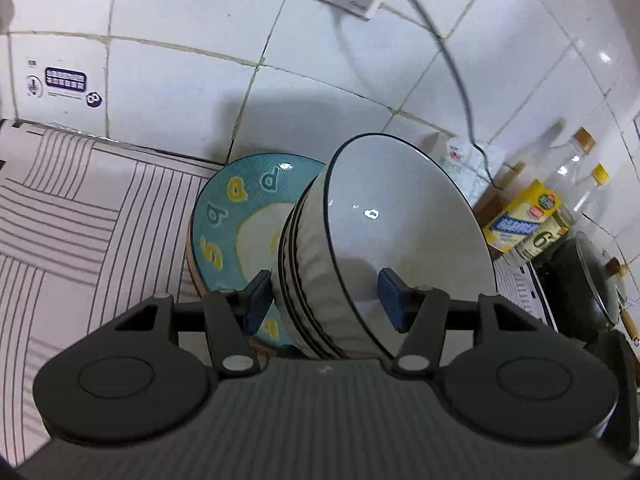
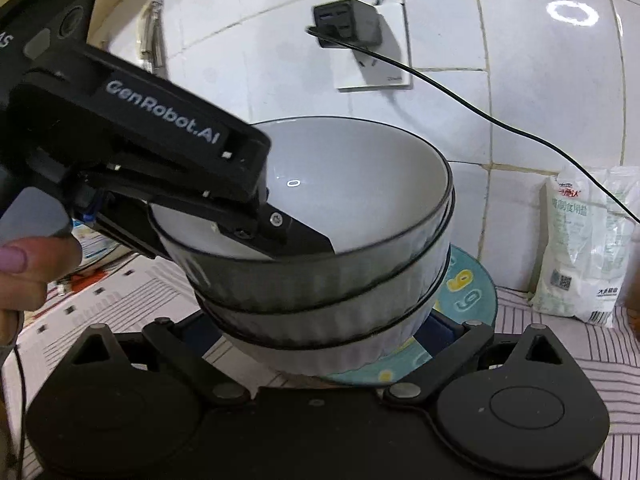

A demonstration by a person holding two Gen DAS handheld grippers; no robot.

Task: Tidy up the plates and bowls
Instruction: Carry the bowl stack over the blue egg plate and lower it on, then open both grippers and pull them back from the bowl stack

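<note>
The bowls [image 2: 320, 280] are nested in a stack that sits on the blue plate [image 2: 468, 292], on the counter [image 1: 80, 216] close to the tiled wall [image 1: 180, 80]. The stack's axis is upright, mouth up, though the left wrist view is rolled so the bowls look tipped on their side there.

The left gripper [image 1: 320, 300] is the nearer one and straddles the wall of the top bowl [image 2: 360, 184]: one finger reaches down inside it, the other lies outside the rim. Its jaws are spread, with a clear gap between the inner pad [image 1: 394, 300] and the bowl's inside face; the outer pad is near or just against the ribbed side, I cannot tell which. So it is open around the rim, not clamped on it.

The right gripper [image 2: 320, 328] sits low in front of the stack, jaws open wide on either side of the lowest bowl; its fingertips are mostly hidden behind the bowls and I cannot tell if they touch.

The bowls are white inside with thin dark rims and ribbed grey-white outsides; at least three rims show. The plate is teal with yellow and blue letter shapes and a pale centre.

My judgement: the coming move turns on the top bowl's rim lying between the left jaws
</note>
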